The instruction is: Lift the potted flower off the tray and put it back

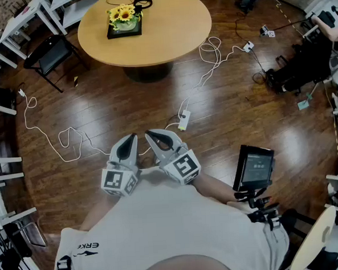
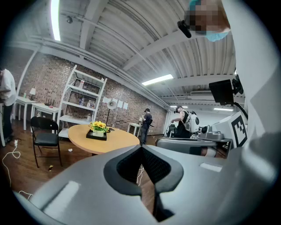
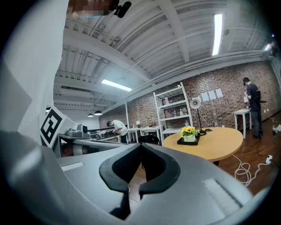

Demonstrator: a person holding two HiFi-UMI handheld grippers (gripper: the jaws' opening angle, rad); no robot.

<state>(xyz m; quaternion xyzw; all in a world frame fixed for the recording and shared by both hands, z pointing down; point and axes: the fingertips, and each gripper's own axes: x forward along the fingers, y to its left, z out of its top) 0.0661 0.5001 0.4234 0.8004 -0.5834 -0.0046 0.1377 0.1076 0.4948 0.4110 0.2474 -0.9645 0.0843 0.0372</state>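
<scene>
1. Yellow in bloom, white in pot: locate the potted flower (image 1: 123,15) standing upright on the black tray (image 1: 112,34), on the left part of the round wooden table (image 1: 168,29) at the top of the head view.
2. Find the left gripper (image 1: 131,138) and the right gripper (image 1: 148,134) low in the head view, side by side just in front of the torso, tips angled toward each other and pointing toward the table.
3. Read the left gripper as clenched: in the left gripper view, jaws met at the tips, nothing held between them.
4. Read the right gripper likewise: in the right gripper view, jaws closed tip to tip, nothing grasped.
5. Place the potted flower well apart from both grippers, across a stretch of dark wooden floor (image 1: 127,100) crossed by a white cable (image 1: 210,55) and a white power strip (image 1: 184,120).
6. In the left gripper view, look above and left of the jaw tips for the potted flower; in the right gripper view, above and right of them.
7. Note a black chair (image 1: 52,53) just left of the table.
</scene>
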